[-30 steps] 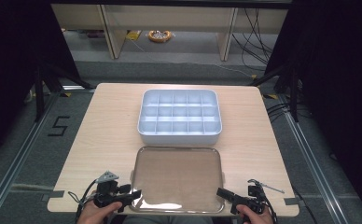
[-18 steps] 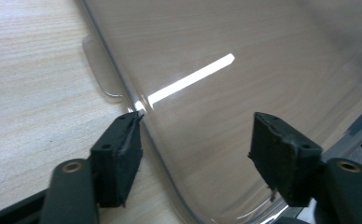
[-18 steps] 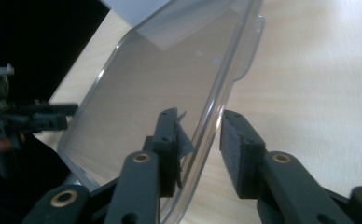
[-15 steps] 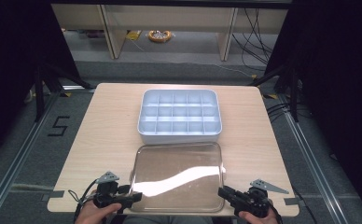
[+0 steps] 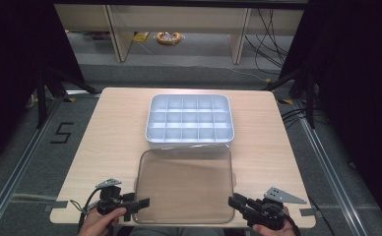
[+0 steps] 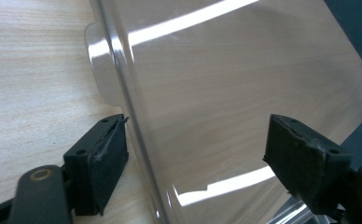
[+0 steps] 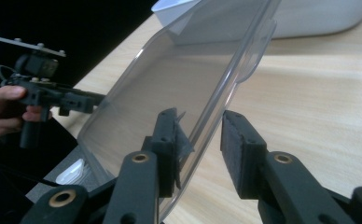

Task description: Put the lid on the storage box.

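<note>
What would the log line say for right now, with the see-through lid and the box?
lid: clear, near the table's front edge, tilted | box: white, compartments, uncovered, behind lid | left gripper: open, astride lid's edge | right gripper: open around lid's rim

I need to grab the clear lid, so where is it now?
In the high view the clear lid lies on the table's near half, just before the white divided tray.

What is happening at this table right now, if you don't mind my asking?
A person is working a clear plastic lid with a claw in each hand. The right claw has the lid's rim between its jaws, not visibly clamped, and the left claw straddles the opposite edge, jaws wide. The lid looks tilted, near edge raised. The white compartment box sits uncovered just beyond it on the wooden table.
</note>
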A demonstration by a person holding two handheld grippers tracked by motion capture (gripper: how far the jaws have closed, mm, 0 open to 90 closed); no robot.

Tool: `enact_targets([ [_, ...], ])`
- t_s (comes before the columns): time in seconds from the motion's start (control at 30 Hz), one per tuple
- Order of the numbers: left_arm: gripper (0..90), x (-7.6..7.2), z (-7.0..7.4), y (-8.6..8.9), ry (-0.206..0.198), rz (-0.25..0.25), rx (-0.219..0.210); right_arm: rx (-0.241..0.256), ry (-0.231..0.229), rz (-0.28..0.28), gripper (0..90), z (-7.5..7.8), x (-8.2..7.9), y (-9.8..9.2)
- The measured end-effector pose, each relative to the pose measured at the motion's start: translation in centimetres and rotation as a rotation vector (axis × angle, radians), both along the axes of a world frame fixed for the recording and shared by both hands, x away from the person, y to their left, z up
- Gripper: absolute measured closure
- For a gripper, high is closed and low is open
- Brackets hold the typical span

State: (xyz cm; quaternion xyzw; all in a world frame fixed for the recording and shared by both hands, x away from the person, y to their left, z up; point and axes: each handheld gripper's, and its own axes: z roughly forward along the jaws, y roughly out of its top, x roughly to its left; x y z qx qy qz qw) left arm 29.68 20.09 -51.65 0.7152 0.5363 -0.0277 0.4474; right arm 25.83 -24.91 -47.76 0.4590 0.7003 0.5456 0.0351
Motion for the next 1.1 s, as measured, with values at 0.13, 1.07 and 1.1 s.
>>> enact_targets([
  [0.13,28.2,0.2,-0.1,0.2,0.009,0.015,-0.018,-0.008,-0.010,0.015,69.8,-0.1,0.1,0.0],
  [1.07,58.5,0.6,3.2,-0.2,-0.231,0.011,0.109,-0.067,0.065,-0.111,71.2,-0.5,2.0,-0.2],
  [1.1,58.4,0.8,3.4,-0.2,-0.233,0.004,0.108,-0.063,0.067,-0.122,71.2,-0.4,2.1,-0.2],
])
